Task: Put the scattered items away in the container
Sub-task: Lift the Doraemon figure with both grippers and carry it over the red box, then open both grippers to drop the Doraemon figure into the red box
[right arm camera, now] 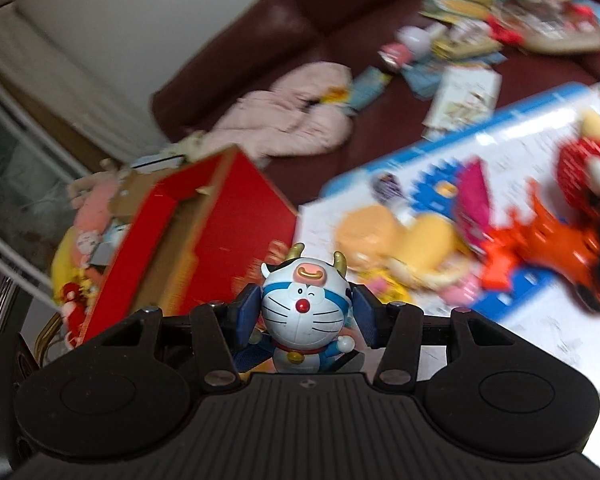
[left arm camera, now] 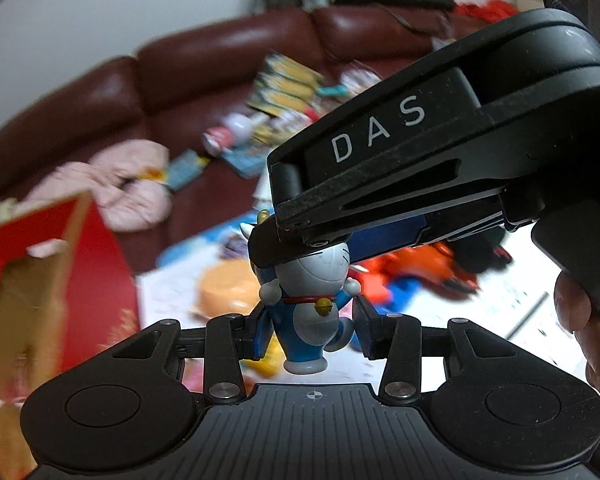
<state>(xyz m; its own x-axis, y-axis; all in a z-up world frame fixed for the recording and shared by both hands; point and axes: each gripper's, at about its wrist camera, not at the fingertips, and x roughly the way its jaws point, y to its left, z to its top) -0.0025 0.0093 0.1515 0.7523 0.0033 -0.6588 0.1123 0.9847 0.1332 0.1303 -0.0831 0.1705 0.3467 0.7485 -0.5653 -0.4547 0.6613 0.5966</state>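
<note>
1. Doraemon figurine (left arm camera: 314, 280) w/ cow-horn cap is sitting nearest the lens in both views, held up in the air between the two tongs, above the table edge.
2. R gripper (right arm camera: 306, 308) is clamping the figurine's head, one blue pad on each side.
3. L gripper (left arm camera: 312, 332) is flanking the figurine's body lower down; pads are just beside it, but can't tell if they're actually pressing.
4. In the L wrist view the R tool is reaching in from upper right, tips covering the top of the head.
5. Red cardboard box (right arm camera: 220, 240) is standing open to the left, well apart from the figurine.
6. Orange toy (right arm camera: 540, 232), yellow plush (right arm camera: 380, 232) & other bits are lying scattered on the white/blue mat (right arm camera: 540, 320), blurred.
7. Pink cloth (right arm camera: 292, 120) & booklets are lying on the maroon sofa (right arm camera: 260, 20) behind.
</note>
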